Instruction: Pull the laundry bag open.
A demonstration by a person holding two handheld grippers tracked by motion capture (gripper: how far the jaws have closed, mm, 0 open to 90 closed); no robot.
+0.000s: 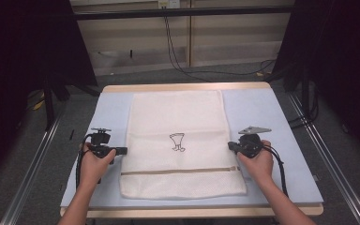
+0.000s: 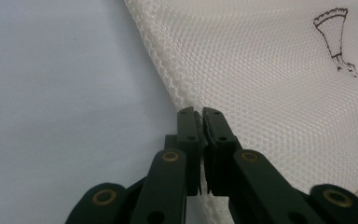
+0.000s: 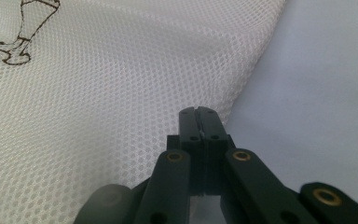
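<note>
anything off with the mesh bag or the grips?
Nothing stands out. The white mesh laundry bag lies flat and square on the table, zipper closed; left gripper and right gripper each pinch a side edge.

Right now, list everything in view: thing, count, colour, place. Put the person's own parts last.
mesh laundry bag: one, white, flat across the table's middle, with a small dark line drawing at its centre and a tan zipper across its near end.
table mat: one, pale blue, covering the tabletop under the bag.
table: one, light wood edge showing at the far and near sides.
cables: several, black, on the floor beyond the table.
left gripper: one, black, jaws closed on the bag's left edge.
right gripper: one, black, jaws closed on the bag's right edge.
hands: two, left hand and right hand, each holding a gripper.
</note>
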